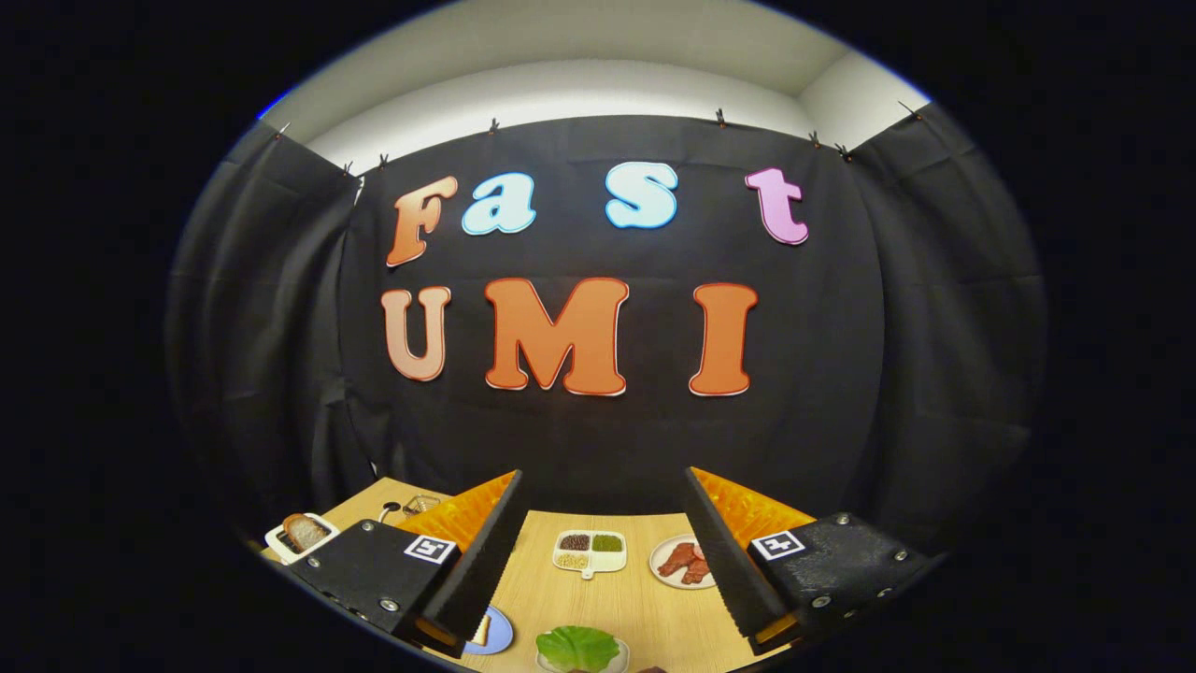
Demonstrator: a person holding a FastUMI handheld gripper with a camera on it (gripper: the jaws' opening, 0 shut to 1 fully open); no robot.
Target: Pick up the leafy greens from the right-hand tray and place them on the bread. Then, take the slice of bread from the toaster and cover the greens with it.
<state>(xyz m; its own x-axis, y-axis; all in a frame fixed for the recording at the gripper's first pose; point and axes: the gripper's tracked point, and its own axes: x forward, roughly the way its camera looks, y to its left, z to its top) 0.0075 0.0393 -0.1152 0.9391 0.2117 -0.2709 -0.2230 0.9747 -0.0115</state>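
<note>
- Gripper view: tool [598,570] held high above the wooden surface [645,598], fingers wide apart, nothing between them, touching nothing.
- Landmark = leafy greens [577,647]. They lie on a small pale tray [617,662], in the gap between the fingers and nearer than the fingertips. Greens look untouched.
- Just left of the greens: blue plate [497,634] w/ a bread slice [481,631] on it, mostly hidden behind the left finger. Prob. the base bread; no greens on it as far as I can tell.
- Far left of the greens, past the left finger: white toaster [297,542] w/ a browned slice [304,530] sitting in it. Second slice not yet taken.
- Beyond the greens, toward the booth wall: divided dish [589,551] w/ dark, green and pale fillings.
- Beyond & right of the greens: round plate [682,561] w/ reddish meat pieces [684,561], partly behind the right finger.
- Progress, my read: nothing done yet. Left to do: drop onto greens, grip, carry left to blue plate, release; then toaster slice over to cover.
- Next step needs tool lowered a good way, as greens sit well below it.
</note>
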